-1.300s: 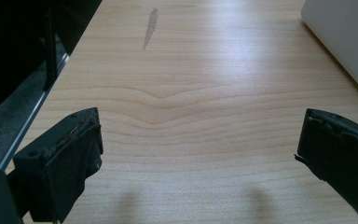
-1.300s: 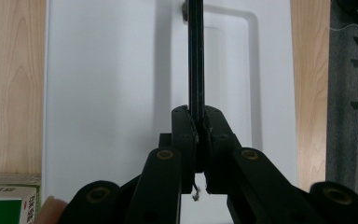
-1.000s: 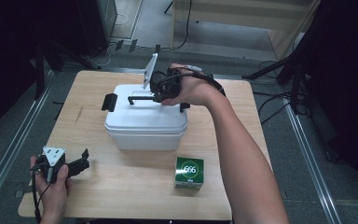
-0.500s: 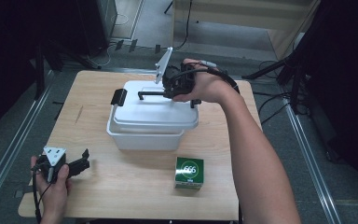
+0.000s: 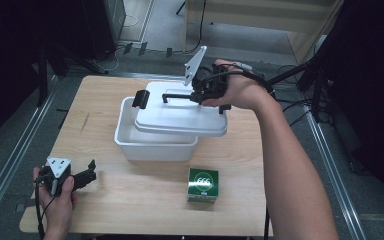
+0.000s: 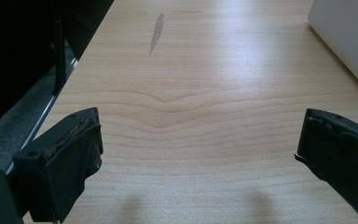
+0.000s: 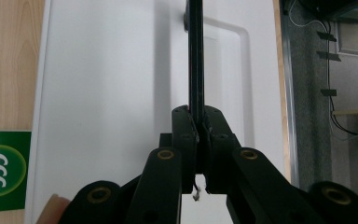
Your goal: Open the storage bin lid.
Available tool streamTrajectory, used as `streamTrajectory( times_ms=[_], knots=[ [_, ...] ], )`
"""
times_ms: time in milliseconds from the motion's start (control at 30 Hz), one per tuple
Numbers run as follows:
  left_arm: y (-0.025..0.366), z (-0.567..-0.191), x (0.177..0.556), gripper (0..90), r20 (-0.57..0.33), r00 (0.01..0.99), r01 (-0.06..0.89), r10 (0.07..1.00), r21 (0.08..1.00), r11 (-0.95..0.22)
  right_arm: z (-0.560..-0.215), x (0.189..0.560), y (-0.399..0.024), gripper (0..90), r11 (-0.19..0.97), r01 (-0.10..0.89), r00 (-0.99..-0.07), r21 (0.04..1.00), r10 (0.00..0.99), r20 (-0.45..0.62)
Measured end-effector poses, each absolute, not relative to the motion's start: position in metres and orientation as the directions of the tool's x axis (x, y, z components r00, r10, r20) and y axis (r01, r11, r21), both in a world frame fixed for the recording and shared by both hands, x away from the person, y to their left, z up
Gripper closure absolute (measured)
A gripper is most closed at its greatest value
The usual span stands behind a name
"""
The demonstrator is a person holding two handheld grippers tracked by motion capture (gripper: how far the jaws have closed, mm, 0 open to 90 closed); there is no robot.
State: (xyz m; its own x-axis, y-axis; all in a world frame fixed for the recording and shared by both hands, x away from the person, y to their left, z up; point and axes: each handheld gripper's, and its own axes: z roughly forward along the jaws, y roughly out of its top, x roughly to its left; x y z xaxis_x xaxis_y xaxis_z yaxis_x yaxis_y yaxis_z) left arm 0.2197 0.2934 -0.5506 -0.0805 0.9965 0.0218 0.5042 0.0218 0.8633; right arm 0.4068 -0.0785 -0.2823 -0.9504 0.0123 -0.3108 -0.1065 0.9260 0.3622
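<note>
A white lid (image 5: 180,117) with a black bar handle (image 5: 177,96) hangs tilted above a white plastic bin (image 5: 152,147), shifted to the right so the bin's left part stands uncovered. My right gripper (image 5: 200,95) is shut on the handle. In the right gripper view the jaws (image 7: 199,126) pinch the thin handle (image 7: 196,56) over the lid (image 7: 112,93). My left gripper (image 5: 91,170) rests open near the table's front left corner. In the left gripper view nothing lies between its fingers (image 6: 200,158), just bare wood.
A green box (image 5: 203,185) marked 666 stands on the wooden table (image 5: 105,200) in front of the bin; it also appears in the right gripper view (image 7: 2,170). The bin's corner (image 6: 349,37) lies ahead and right of the left gripper. Metal rails run along both table sides.
The right gripper has raised the lid off the bin and carried it to the right, baring the bin's left part. The left gripper has stayed put.
</note>
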Motion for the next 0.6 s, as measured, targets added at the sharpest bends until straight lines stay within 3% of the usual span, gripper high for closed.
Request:
streamTrajectory(
  times_ms=[600],
  knots=[
    [0.292,-0.551,0.220,0.6,0.024,-0.086,0.500,0.996,0.866,0.022,-0.275,0.403,-0.142,85.7,0.929,-0.039,-0.941,0.368,0.090,-0.326]
  ],
)
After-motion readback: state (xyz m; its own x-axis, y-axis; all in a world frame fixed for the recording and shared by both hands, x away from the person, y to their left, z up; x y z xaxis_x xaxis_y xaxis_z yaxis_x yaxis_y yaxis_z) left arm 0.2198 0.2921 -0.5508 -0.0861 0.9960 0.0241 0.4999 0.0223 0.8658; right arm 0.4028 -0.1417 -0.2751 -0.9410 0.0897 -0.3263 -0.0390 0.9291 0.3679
